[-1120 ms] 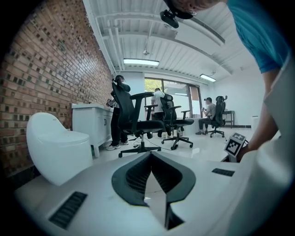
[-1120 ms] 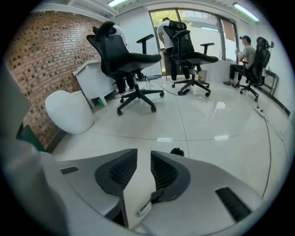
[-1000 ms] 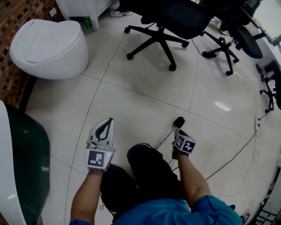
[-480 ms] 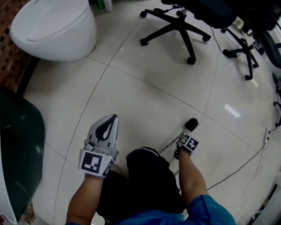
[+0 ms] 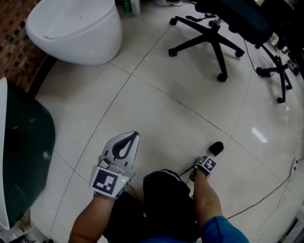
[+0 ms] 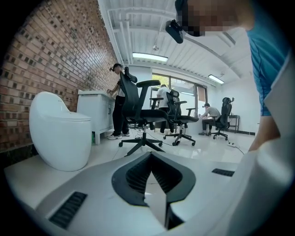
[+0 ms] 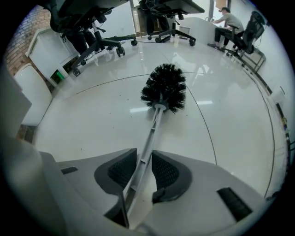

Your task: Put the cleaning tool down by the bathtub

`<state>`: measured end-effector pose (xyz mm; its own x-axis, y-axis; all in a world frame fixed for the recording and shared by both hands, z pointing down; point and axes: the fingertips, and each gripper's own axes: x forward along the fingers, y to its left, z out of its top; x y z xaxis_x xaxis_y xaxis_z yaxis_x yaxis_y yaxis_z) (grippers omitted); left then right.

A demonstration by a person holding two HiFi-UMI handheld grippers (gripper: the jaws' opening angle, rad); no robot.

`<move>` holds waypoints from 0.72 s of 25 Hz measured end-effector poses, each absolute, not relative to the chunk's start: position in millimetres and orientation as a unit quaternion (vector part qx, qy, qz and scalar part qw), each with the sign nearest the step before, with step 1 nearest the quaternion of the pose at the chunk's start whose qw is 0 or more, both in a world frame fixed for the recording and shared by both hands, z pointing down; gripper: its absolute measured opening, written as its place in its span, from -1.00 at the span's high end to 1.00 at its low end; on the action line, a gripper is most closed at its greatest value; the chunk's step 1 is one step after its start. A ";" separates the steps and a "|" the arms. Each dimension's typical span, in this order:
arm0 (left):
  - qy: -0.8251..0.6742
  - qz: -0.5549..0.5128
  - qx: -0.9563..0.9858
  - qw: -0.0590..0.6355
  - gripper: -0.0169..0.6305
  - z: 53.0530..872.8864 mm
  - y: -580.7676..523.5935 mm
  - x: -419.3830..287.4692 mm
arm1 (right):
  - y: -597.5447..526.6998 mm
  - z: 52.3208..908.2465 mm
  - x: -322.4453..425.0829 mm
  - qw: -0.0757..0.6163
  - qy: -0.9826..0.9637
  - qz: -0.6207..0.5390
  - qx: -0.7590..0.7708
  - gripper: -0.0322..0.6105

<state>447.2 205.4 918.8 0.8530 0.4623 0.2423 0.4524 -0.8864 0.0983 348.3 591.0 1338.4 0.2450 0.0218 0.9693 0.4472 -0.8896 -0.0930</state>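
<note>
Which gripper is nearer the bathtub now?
Left. The left gripper hangs right of the bathtub; the right gripper, fingers just closed further on the toilet brush handle, is farther right, past the person's knee.

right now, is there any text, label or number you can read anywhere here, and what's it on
No readable text anywhere.
Left marker cube, right marker cube: black-and-white square patterns only, no words.
Green bottle by the cabinet: label too small to read.

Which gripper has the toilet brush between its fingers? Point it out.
The right gripper: the toilet brush handle runs between its fingers, which have just been closing. The left gripper has nothing between its shut fingers.
</note>
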 end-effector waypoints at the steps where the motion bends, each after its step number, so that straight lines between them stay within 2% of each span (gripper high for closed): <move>1: 0.240 0.134 0.961 0.021 0.95 919.9 206.1 446.8 | 591.4 1338.9 345.7 0.188 -0.157 -0.593 -0.767 0.50; 6: 0.241 0.138 0.960 0.027 0.95 919.0 201.8 445.9 | 588.1 1334.1 342.5 0.229 -0.165 -0.580 -0.764 0.62; 11: 0.227 0.138 0.964 0.033 0.95 917.8 190.5 447.0 | 586.5 1307.9 363.0 0.229 -0.150 -0.545 -0.792 0.64; 18: 0.201 0.142 0.968 0.038 0.95 923.3 176.5 446.8 | 579.0 1250.8 414.3 0.194 -0.094 -0.484 -0.848 0.64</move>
